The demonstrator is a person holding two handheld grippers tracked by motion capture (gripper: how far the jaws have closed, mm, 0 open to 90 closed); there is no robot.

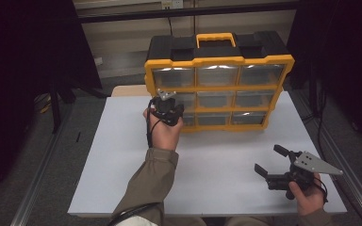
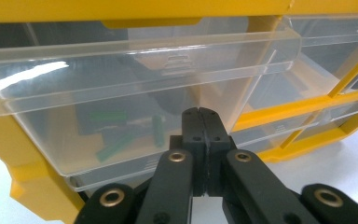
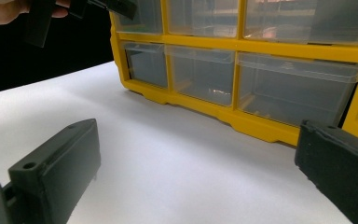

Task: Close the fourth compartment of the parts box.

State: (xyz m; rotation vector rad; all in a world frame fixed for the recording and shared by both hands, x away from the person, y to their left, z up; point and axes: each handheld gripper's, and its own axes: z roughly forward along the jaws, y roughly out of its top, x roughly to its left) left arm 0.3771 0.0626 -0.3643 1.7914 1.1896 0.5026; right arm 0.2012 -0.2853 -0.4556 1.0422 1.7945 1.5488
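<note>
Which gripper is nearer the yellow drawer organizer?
Left. The left gripper is right at the yellow drawer organizer, jaws shut against a clear drawer in its left column. The right gripper hangs open over the table, well short of it.

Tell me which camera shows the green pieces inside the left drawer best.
The left gripper view: the green pieces lie close up behind the clear drawer front, right by the shut left tool. In the high view and the right gripper view that drawer is too small to tell its contents.
</note>
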